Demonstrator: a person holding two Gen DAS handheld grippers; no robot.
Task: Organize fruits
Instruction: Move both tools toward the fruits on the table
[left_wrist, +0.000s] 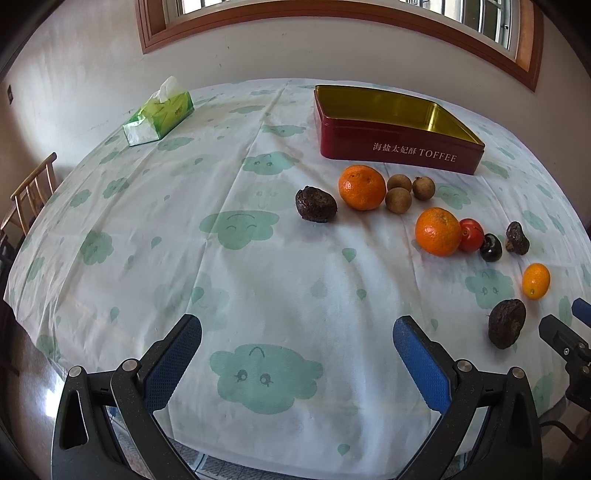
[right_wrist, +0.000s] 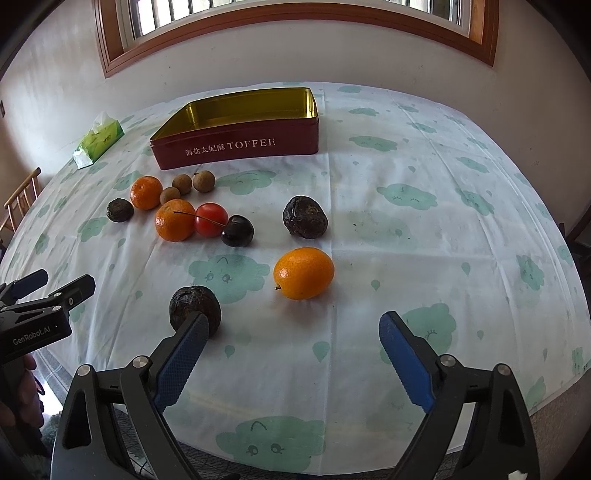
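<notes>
The small oval orange kumquat (right_wrist: 303, 272) lies on the cloud-printed tablecloth (right_wrist: 424, 236), straight ahead of the right gripper (right_wrist: 291, 341) and a little beyond its wide-apart fingers, its long axis running across them. The left gripper (left_wrist: 297, 347), also spread open and holding nothing, is farther away. So the right hand looks better placed; the red toffee tin (right_wrist: 236, 144) stands empty behind the fruits.
</notes>
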